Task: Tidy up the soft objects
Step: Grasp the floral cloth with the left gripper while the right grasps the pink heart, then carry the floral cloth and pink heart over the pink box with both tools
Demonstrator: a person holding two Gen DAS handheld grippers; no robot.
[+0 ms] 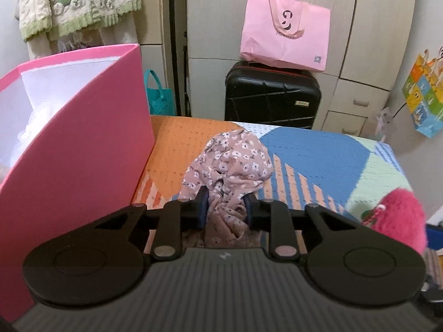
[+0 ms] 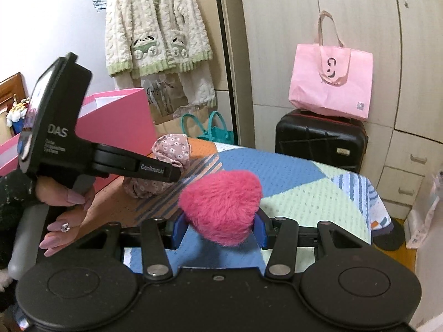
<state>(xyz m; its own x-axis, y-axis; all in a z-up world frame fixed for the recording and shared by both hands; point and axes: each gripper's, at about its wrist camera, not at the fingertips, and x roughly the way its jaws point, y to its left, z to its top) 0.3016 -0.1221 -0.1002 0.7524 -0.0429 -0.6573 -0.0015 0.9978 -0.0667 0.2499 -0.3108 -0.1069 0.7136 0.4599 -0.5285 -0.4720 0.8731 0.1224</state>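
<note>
Bedroom, patterned tabletop, pink box at left.
Left tongs clamp floral cloth; right tongs pinch fuzzy pink heart. Lift clear, lower inside box before releasing.

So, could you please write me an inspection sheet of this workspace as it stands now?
Surface: patchwork cover in orange, blue and pale green, spread flat.
Job's things: floral cloth bunched on the cover; fluffy pink heart; open pink box at the left edge, something white inside.
Clutter: nothing seen on the cover.
Grippers: left gripper shut on the floral cloth; right gripper shut on the fluffy pink heart.
Cables: nothing seen.
Surroundings: pink tote bag on a black suitcase, teal bag, cream cardigan hanging, pale wardrobe behind.
</note>
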